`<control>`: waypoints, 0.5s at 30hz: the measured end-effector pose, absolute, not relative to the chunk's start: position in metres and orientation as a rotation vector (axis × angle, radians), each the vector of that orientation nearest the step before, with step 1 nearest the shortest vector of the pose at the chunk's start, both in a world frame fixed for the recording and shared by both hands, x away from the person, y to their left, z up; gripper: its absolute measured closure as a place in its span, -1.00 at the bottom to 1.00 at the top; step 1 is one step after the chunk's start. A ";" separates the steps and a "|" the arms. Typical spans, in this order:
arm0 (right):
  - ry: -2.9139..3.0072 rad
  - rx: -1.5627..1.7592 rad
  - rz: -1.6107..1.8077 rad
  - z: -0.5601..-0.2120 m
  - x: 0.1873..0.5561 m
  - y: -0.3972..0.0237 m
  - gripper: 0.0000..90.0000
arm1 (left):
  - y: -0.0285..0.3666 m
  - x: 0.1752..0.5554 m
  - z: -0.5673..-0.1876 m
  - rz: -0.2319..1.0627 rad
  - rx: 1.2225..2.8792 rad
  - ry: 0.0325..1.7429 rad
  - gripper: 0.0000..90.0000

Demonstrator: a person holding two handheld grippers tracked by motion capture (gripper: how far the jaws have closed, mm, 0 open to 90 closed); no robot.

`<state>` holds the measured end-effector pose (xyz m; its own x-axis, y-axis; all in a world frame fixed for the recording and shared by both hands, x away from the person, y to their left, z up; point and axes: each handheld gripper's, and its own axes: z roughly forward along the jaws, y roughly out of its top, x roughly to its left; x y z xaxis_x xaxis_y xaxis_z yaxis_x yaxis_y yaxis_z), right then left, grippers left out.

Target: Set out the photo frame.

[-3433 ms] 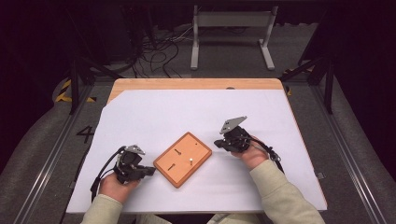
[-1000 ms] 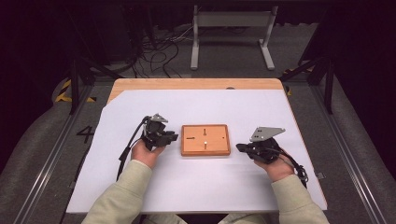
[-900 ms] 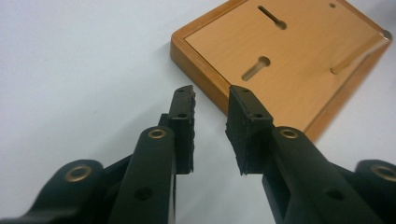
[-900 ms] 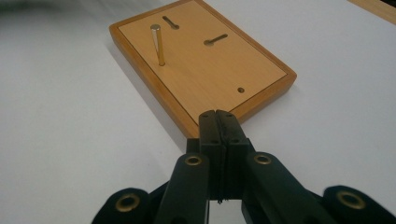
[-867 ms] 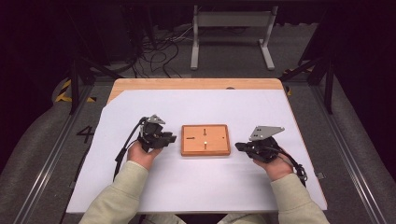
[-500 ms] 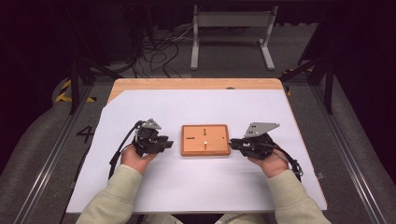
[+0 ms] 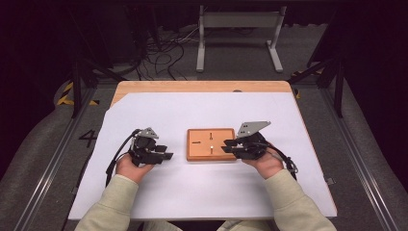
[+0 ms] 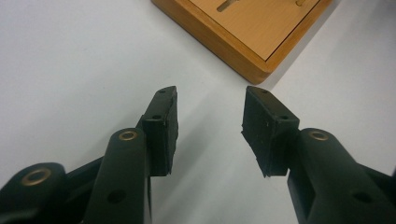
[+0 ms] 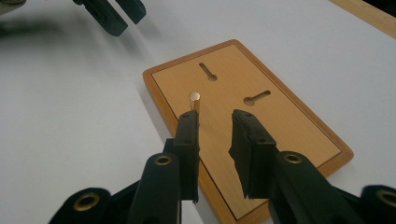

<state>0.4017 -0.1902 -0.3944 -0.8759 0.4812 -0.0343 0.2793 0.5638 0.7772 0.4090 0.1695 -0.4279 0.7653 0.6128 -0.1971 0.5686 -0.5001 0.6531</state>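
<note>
The board (image 7: pixel 210 144) lies square between my grippers. Both jaws have just been opening, nothing between them; my right gripper (image 9: pixel 215 119) nears the upright peg (image 9: pixel 194 101), ungrasped; left gripper (image 8: pixel 209 105) idle.

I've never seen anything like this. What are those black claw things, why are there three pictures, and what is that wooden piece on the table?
No machine arm here: a person sits at the table and holds a hand-operated gripper in each hand, the left gripper and the right gripper. Each has two black jaws that pinch together.

The high view looks down from above the person's side. The other two come from small cameras riding on the grippers, looking along their jaws.

On the white table cover lies a flat wooden board with keyhole-shaped slots and a small upright peg. The left gripper's jaws have just been opening, with nothing between them, a little short of the board's corner. The right gripper's jaws, over the board beside the peg, have also just been opening. Nothing is held.
</note>
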 end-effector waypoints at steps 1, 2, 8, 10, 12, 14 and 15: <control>2.558 0.634 1.205 -0.395 0.403 -0.188 0.58 | 0.171 0.408 -0.428 0.077 2.218 0.886 0.22; 2.562 0.623 1.207 -0.396 0.404 -0.185 0.58 | 0.172 0.408 -0.428 0.080 2.219 0.887 0.22; 2.594 0.610 1.205 -0.401 0.409 -0.171 0.55 | 0.175 0.409 -0.429 0.072 2.211 0.910 0.18; 2.594 0.639 1.210 -0.404 0.413 -0.167 0.50 | 0.175 0.409 -0.429 0.072 2.211 0.908 0.18; 2.601 0.664 1.221 -0.407 0.417 -0.164 0.47 | 0.175 0.410 -0.430 0.066 2.207 0.907 0.18; 2.613 0.658 1.216 -0.408 0.418 -0.163 0.47 | 0.174 0.410 -0.430 0.057 2.208 0.911 0.18; 2.622 0.658 1.209 -0.410 0.420 -0.161 0.46 | 0.175 0.411 -0.431 0.061 2.209 0.910 0.18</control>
